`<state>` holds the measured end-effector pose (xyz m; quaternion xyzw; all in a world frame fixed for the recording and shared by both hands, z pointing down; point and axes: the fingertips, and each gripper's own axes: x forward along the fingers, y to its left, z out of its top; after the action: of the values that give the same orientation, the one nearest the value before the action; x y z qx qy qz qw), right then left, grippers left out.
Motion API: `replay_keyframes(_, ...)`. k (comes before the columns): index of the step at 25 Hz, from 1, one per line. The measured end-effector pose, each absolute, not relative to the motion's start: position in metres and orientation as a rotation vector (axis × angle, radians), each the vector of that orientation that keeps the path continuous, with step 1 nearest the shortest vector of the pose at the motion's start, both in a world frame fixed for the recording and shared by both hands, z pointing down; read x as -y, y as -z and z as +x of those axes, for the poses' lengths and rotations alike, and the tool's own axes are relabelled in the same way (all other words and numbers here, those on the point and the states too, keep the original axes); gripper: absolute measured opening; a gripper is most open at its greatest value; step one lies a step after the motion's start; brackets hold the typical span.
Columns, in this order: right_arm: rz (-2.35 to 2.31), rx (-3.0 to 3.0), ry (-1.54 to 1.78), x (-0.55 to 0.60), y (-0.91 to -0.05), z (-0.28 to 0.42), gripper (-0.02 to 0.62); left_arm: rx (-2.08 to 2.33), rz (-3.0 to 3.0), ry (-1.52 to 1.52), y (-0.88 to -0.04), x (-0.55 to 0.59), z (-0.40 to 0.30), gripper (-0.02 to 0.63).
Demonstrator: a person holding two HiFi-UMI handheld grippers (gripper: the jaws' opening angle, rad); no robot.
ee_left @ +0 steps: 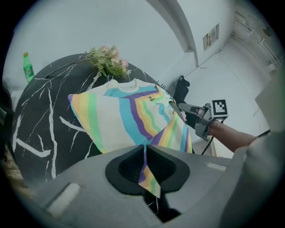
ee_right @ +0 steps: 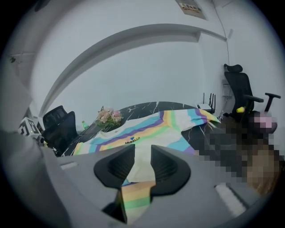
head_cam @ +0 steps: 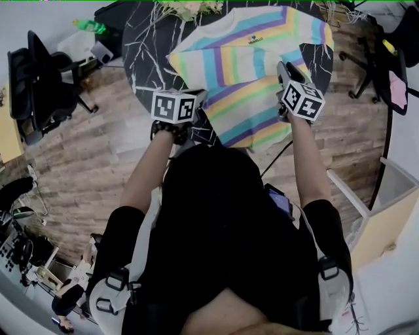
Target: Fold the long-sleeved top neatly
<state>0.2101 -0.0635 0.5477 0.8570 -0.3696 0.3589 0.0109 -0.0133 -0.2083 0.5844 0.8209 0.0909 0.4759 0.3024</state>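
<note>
Left gripper (ee_left: 145,156): jaws clenched on a pinch of the near hem of the striped long-sleeved top (head_cam: 249,65), with a corner of cloth hanging through them. Right gripper (ee_right: 142,165): released, its jaws standing apart with the hem's other corner lying loose between and below them, pads not pressing. The top lies spread logo side up on the round black marble table (head_cam: 147,59), near hem reaching past the rim toward the person. Beyond the far collar lies a bunch of flowers (head_cam: 186,8), and a green bottle (head_cam: 88,26) shows past the table's left edge.
</note>
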Motion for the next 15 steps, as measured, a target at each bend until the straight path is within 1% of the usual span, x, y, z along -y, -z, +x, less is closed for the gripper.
replay_keyframes(7,2.62,1.297,-1.124,0.057,-0.549,0.196,0.117,-0.127,2.228,-1.184,-0.57,0.193,-0.014,0.026)
replay_keyframes(12,2.659,1.338,-1.104,0.042,-0.534,0.16,0.114,-0.061,2.369,-1.119,-0.543,0.195,-0.024,0.026)
replay_keyframes(15,2.7,1.289,-1.04,0.028,-0.515,0.136,0.107,-0.107,2.489,-1.083,-0.523,0.197,-0.032,0.026)
